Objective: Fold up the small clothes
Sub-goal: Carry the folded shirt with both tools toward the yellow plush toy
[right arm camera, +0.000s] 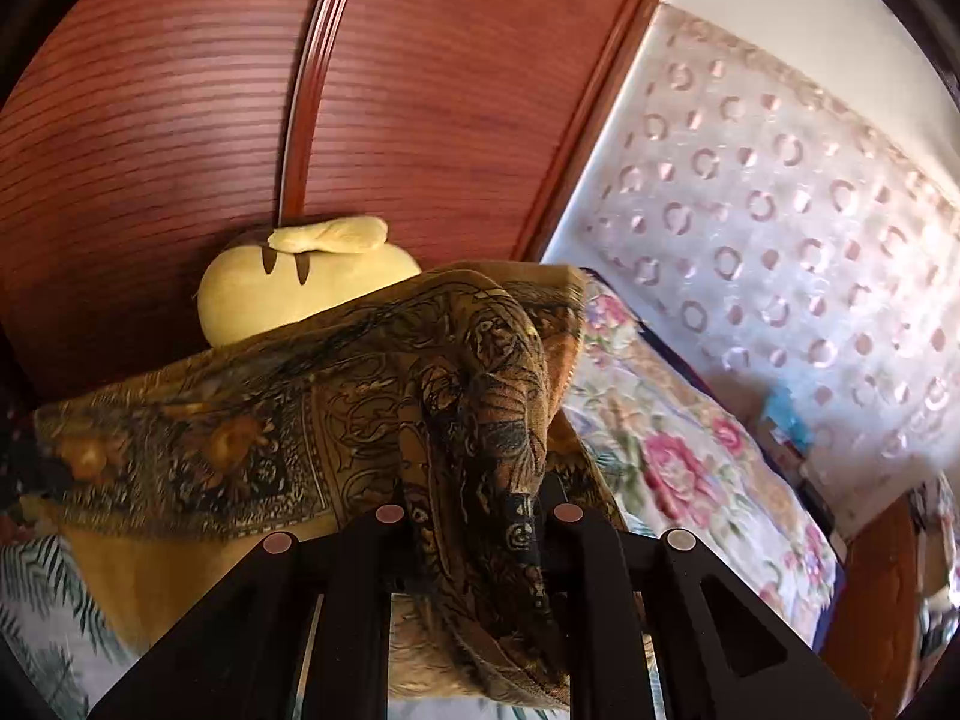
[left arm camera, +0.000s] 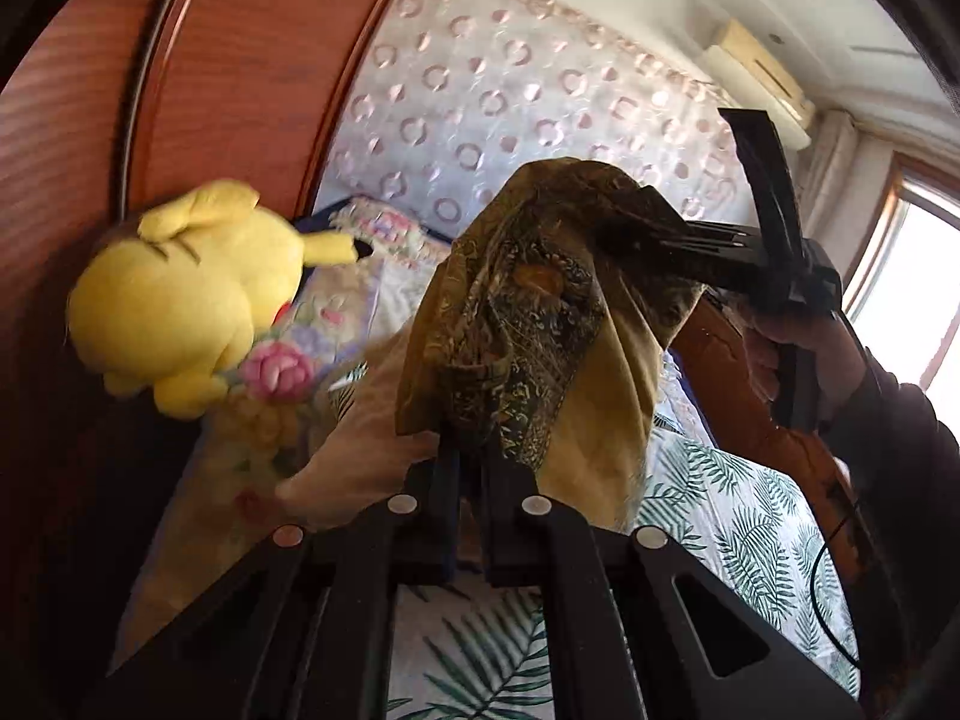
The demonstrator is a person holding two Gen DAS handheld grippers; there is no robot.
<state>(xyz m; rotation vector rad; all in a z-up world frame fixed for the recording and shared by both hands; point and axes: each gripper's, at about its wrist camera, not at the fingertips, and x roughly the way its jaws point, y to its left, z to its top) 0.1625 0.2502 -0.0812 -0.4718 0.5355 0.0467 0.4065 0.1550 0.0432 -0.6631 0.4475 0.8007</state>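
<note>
A brown and gold patterned cloth (left arm camera: 522,312) hangs in the air between both grippers above the bed. In the left wrist view my left gripper (left arm camera: 471,462) is shut on its lower edge, with fabric draped over the fingers. Up and to the right, a person's hand (left arm camera: 804,348) holds my right gripper (left arm camera: 654,234), whose fingers pinch another part of the cloth. In the right wrist view the cloth (right arm camera: 336,414) spreads out to the left, and a bunched fold of it runs between the fingers of the right gripper (right arm camera: 480,510), which is shut on it.
A yellow plush toy (left arm camera: 180,300) (right arm camera: 300,288) leans against the red-brown wooden headboard (left arm camera: 240,60). A floral pillow (right arm camera: 660,450) lies beside it. The leaf-print sheet (left arm camera: 750,510) covers the bed below. A patterned curtain (left arm camera: 510,90) and a window (left arm camera: 912,276) are behind.
</note>
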